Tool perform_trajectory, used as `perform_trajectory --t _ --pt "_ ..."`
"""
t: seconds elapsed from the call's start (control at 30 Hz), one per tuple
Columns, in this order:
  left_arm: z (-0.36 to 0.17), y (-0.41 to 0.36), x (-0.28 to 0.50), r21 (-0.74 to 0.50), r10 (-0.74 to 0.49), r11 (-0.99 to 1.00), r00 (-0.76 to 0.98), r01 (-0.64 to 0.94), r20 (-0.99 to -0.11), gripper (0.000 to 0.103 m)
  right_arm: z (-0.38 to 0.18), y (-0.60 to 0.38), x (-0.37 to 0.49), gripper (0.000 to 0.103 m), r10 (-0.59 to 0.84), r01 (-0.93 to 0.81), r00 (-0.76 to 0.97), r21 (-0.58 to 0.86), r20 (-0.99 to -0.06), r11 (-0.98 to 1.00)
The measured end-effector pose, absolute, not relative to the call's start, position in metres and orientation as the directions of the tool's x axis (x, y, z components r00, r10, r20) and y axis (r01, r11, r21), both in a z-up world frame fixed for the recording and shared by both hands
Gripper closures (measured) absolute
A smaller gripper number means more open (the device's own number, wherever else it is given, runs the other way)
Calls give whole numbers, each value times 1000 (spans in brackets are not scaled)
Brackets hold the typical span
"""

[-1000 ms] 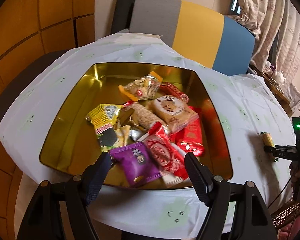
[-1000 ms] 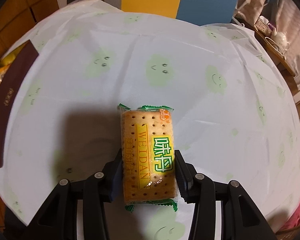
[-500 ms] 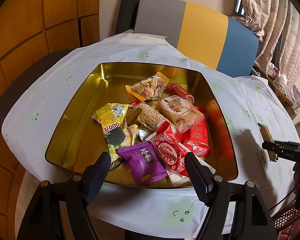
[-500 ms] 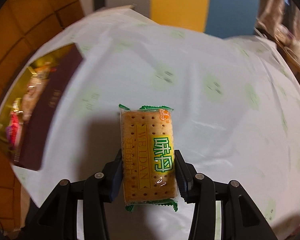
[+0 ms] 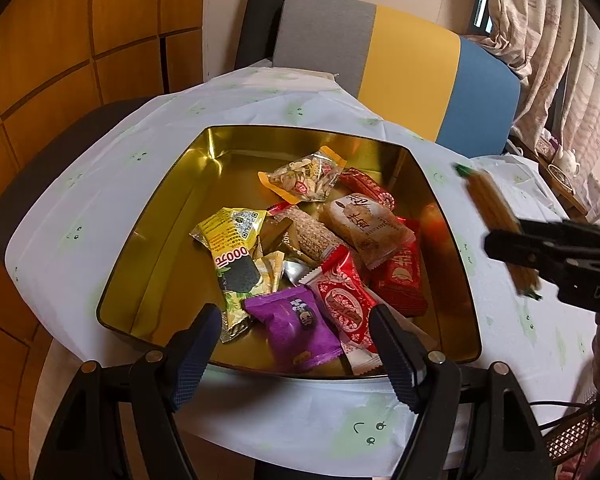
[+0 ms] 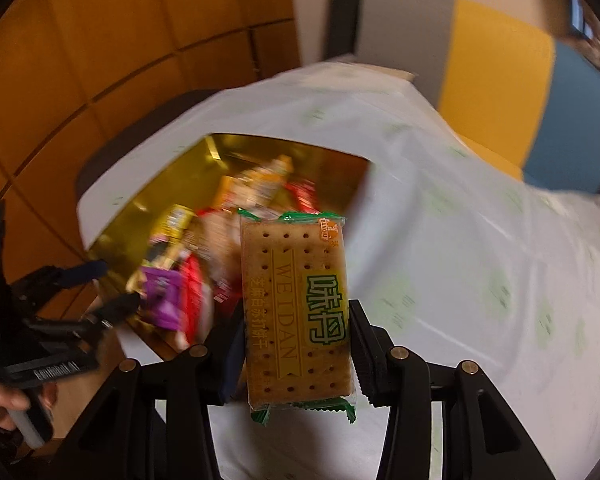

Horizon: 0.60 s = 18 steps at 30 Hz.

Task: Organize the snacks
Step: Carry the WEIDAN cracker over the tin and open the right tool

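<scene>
While my left gripper (image 5: 296, 344) hangs empty with its jaws spread wide over the near rim of the shallow gold metal tin (image 5: 148, 240), that tin stands free to take more. Inside it lie a purple foil packet (image 5: 300, 328), red wrappers and a yellow sachet (image 5: 230, 236), heaped toward the tin's right half, so its left half is bare floor. Right of the tin, my right gripper (image 5: 512, 250) carries the green-edged cracker packet (image 5: 496, 216) edge-on.

From my right wrist, both pads press the cracker packet (image 6: 296, 304) flat by its long sides, partly closed jaws keeping it level for a drop. Beyond it sits the tin (image 6: 172, 184); only the heap crowds the landing.
</scene>
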<state>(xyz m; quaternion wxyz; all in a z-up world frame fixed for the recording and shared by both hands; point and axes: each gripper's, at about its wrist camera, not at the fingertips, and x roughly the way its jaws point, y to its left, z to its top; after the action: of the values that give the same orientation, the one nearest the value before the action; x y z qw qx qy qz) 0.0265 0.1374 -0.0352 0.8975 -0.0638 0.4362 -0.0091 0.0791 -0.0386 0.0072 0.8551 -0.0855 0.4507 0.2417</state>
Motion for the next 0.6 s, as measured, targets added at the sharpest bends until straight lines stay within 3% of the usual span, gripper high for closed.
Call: perform_trajectory --t 0.43,0.6 --pt "-39 151 31 -129 -55 989 614 -76 -787 26 -44 38 110 55 314 -579 371 47 -874 814" --pt "-44 154 34 -133 -56 988 609 -82 -791 26 -42 34 105 47 330 -588 370 57 -869 807"
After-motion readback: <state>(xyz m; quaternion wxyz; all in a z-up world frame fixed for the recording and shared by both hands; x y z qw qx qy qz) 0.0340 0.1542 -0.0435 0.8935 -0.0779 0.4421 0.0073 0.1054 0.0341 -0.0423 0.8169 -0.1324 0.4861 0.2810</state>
